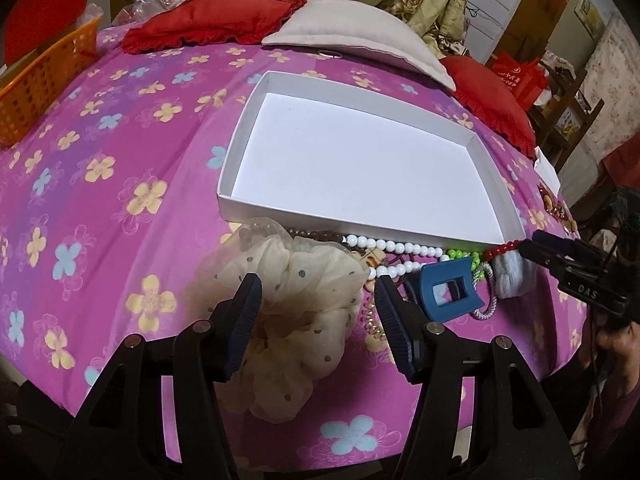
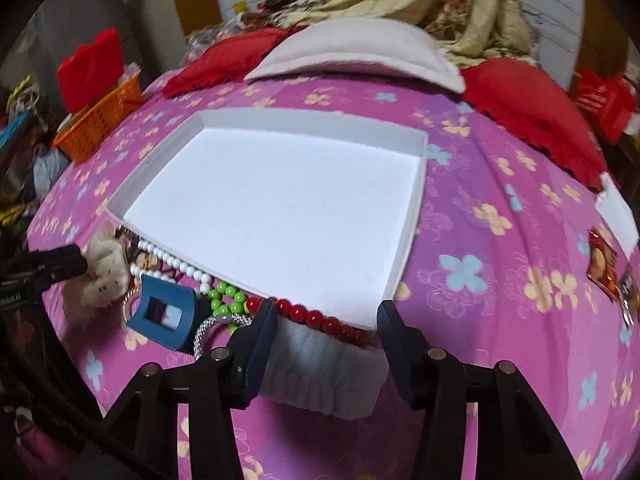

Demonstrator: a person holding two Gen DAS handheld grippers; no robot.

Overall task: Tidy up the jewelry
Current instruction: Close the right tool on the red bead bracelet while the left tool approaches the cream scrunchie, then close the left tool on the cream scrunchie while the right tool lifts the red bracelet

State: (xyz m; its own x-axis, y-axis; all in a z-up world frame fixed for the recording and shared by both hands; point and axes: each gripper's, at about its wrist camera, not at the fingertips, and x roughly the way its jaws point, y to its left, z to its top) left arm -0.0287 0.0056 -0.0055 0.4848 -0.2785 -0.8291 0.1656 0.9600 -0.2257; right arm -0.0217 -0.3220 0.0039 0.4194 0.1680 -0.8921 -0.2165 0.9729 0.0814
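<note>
A white shallow box (image 1: 360, 221) (image 2: 417, 216) lies on the pink flowered bedspread. Along its near wall lie white beads (image 1: 400, 246) (image 2: 176, 262), green beads (image 1: 460, 255) (image 2: 224, 296), red beads (image 1: 505, 248) (image 2: 308, 316) and a blue hair clip (image 1: 448, 290) (image 2: 168, 312). My left gripper (image 1: 318, 284) stands open astride a cream dotted scrunchie (image 1: 304, 272) (image 2: 104, 272). A pale blue fuzzy scrunchie (image 2: 320, 376) (image 1: 512, 276) fills the gap of my right gripper (image 2: 326, 320), touching both pads.
An orange basket (image 1: 44, 84) sits at the bed's far left. Red pillows (image 1: 208, 20) and a grey cushion (image 1: 352, 36) lie behind the box. A snack packet (image 2: 604, 264) rests at the right edge. The bedspread drops off close below both grippers.
</note>
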